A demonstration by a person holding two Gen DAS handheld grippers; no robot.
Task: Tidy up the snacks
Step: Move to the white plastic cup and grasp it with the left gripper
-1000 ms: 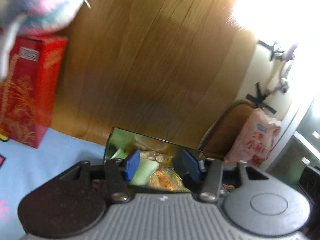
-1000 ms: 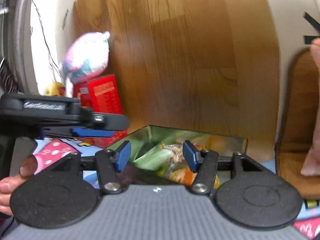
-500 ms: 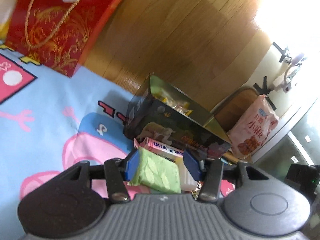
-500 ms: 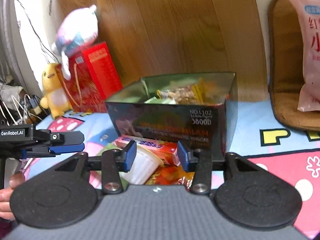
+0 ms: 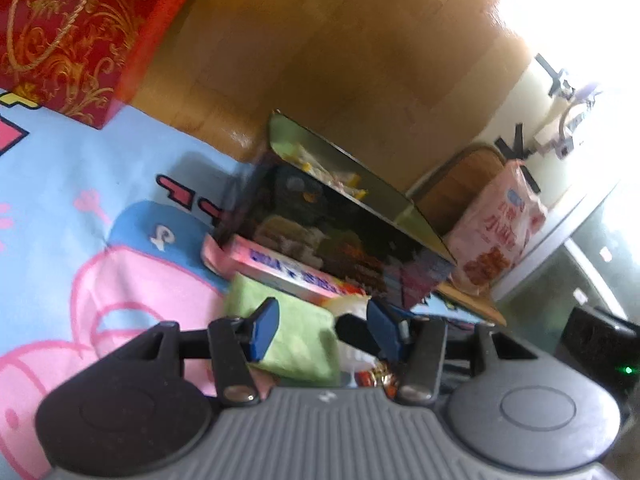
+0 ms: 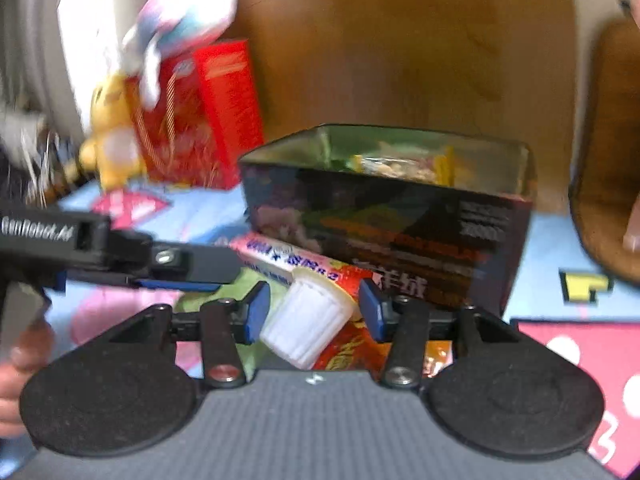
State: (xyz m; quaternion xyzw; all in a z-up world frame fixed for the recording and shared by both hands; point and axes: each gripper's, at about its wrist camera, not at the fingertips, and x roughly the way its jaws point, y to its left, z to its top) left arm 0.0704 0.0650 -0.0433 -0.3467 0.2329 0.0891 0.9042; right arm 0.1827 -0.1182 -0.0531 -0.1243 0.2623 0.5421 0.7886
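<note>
A dark open tin box (image 6: 400,216) with several snack packets inside stands on the cartoon mat; it also shows in the left wrist view (image 5: 352,236). In front of it lie a pink snack box (image 6: 288,258), a white ribbed jelly cup (image 6: 308,320), a red-orange packet (image 6: 352,354) and a green packet (image 5: 296,340). My left gripper (image 5: 324,326) is open with its jaws above the green packet. My right gripper (image 6: 312,310) is open with its jaws either side of the jelly cup, not touching it. The left gripper's body (image 6: 120,248) shows in the right wrist view.
A red gift box (image 6: 200,112) with a plush toy (image 6: 188,20) on top and a yellow plush (image 6: 108,128) stand at the back left. A pink snack bag (image 5: 496,232) leans on a brown cushion (image 5: 460,184) at the right. A wooden panel is behind.
Both grippers have come down from over the tin box to the loose snacks in front of it. The right gripper now frames the jelly cup.
</note>
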